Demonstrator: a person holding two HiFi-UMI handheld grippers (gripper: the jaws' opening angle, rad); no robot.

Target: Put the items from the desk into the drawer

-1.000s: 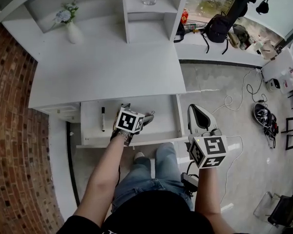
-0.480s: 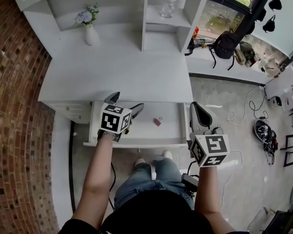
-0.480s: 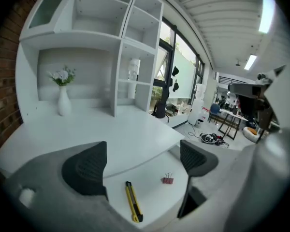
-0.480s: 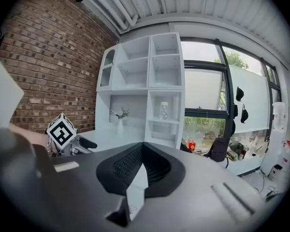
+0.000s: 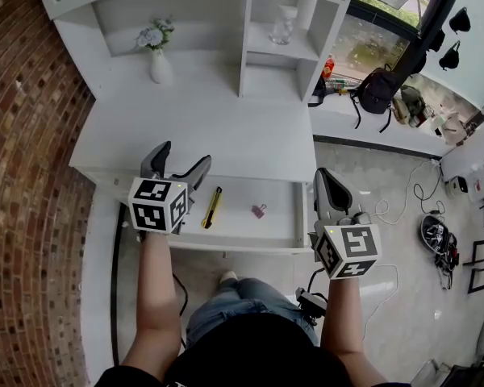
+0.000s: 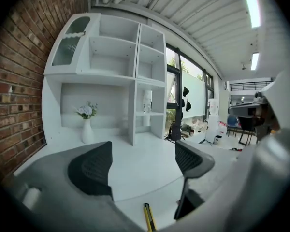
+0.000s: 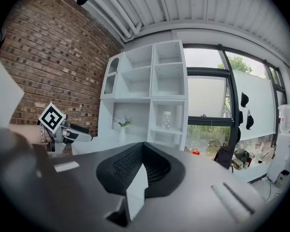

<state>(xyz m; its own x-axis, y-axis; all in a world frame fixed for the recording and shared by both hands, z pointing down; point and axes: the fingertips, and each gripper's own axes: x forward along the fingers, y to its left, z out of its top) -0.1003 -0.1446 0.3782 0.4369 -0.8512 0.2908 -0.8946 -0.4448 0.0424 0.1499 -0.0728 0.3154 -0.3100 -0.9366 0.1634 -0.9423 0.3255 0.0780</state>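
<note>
Parted on the left gripper (image 6: 142, 161), having just been closing a little, with nothing between the black ribbed pads (image 6: 92, 170) but open air. Pressed together on the right gripper (image 7: 141, 164), pad against pad, pinching nothing.

Left gripper: raised over the left end of the open drawer (image 5: 242, 245), tips reaching past the drawer's back edge and over the white desk top (image 5: 218, 127), touching neither. Right gripper: just outside the drawer's right wall and apart from it, pointing the same way as the left.

Inside the drawer, left of its middle and just beside the left gripper: a yellow utility knife (image 5: 212, 208), lying roughly front to back, slightly slanted. Right of the drawer's middle, well apart from the knife: a small pink binder clip (image 5: 259, 210), flat on the drawer floor.

Farther behind the drawer, at the back of the desk: a white vase of flowers (image 5: 158, 63), upright. Higher still, in a shelf compartment behind the drawer's right half: a clear glass jar (image 5: 284, 24). Off to the drawer's right, on a low ledge by the window: a black backpack (image 5: 379, 91). To the drawer's left: a brick wall (image 5: 32, 184).
</note>
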